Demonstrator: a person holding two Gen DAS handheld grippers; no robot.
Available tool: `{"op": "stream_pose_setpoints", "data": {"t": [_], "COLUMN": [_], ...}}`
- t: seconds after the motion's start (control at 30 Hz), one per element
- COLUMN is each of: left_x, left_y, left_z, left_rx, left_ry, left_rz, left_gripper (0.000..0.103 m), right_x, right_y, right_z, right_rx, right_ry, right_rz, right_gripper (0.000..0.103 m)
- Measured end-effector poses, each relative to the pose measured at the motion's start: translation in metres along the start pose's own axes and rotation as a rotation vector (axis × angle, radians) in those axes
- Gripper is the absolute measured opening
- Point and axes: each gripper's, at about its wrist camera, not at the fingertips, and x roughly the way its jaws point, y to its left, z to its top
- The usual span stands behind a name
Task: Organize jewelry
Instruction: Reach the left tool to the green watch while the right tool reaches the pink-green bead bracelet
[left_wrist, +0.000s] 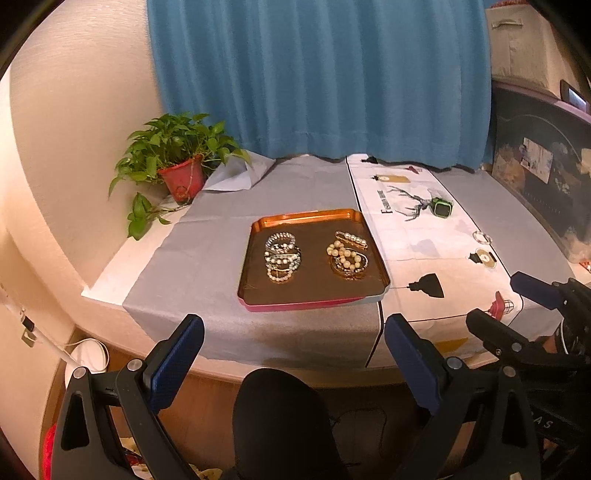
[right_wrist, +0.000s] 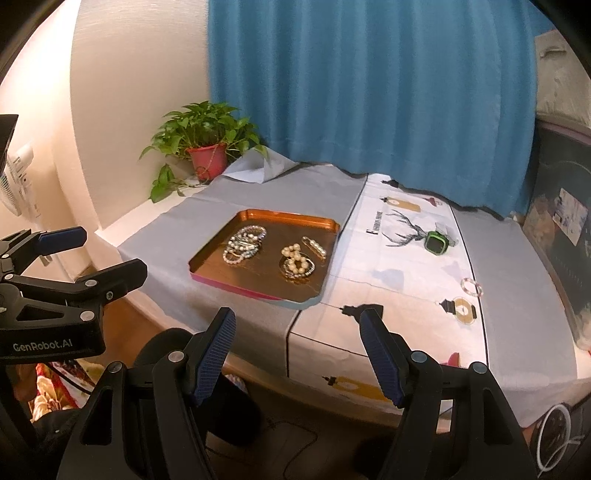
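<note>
Both grippers are hovering wide open, empty: left gripper (left_wrist: 293, 354), right gripper (right_wrist: 297, 350). Mid-frame, the copper tray (left_wrist: 376, 269) is holding bracelets (left_wrist: 282, 256) and pearls (left_wrist: 347, 254).

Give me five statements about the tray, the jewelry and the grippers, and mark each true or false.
1. The tray holds two piles of jewelry. True.
2. The green watch lies in the tray. False: it lies on the white printed cloth.
3. Both hand-held grippers, left and right, are open. True.
4. A small bracelet lies outside the tray. True.
5. The potted plant stands on the tray. False: it stands at the table's far left corner.
</note>
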Motion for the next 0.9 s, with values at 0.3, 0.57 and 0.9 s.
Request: {"op": "stream_pose_setpoints", "data": {"t": [0.3,0.57,0.9], "left_x": [0.043,0.105,0.23], "left_y": [-0.037,-0.104,-0.221], "left_z": [0.02,0.065,0.143], "left_rx": [0.012,0.078,0.173], "left_ry": [0.074,0.11,0.128], "left_rz": [-0.072,-0.131,-0.279], "left_gripper": [0.097,0.097,0.097], "right_x": [0.023,0.059,0.15], "right_y": [-0.063,-0.19,-0.325], "right_z": [-0.015,-0.023,-0.019], "right_rx": [0.098,0.275,0.354], "right_ry": [0.036,0.077,0.168], "right_rz": [-0.086,-0.258,-0.359], "right_gripper": [0.071,0.071,0.071]}}
